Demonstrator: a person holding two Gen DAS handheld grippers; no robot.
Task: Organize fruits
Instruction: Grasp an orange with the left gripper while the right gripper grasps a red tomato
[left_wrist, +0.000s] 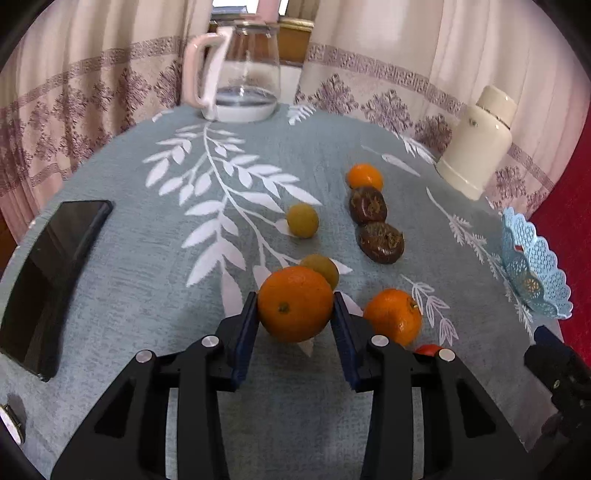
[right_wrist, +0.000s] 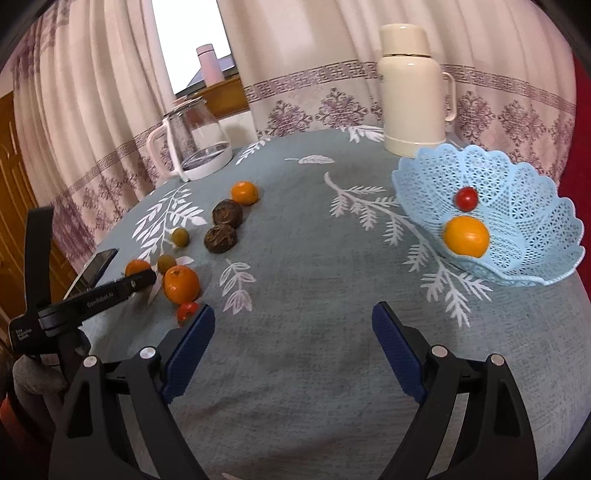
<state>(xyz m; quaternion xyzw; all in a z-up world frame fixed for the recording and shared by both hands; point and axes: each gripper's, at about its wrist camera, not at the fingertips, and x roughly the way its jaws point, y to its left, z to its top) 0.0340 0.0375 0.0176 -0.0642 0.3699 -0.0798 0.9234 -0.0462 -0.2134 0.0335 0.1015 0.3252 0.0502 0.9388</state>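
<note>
Though hidden leftward, basket's orange (right_wrist: 466, 236)

White lettering reading "GenRobot.AI" ran along the black arm of the left gripper (right_wrist: 142, 282); smaller white print on its body, nearer, was too small to read.

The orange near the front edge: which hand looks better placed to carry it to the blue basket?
Left. The left gripper already has its pads against that orange, while the right gripper hangs open over bare cloth, near the blue basket but holding nothing.
</note>
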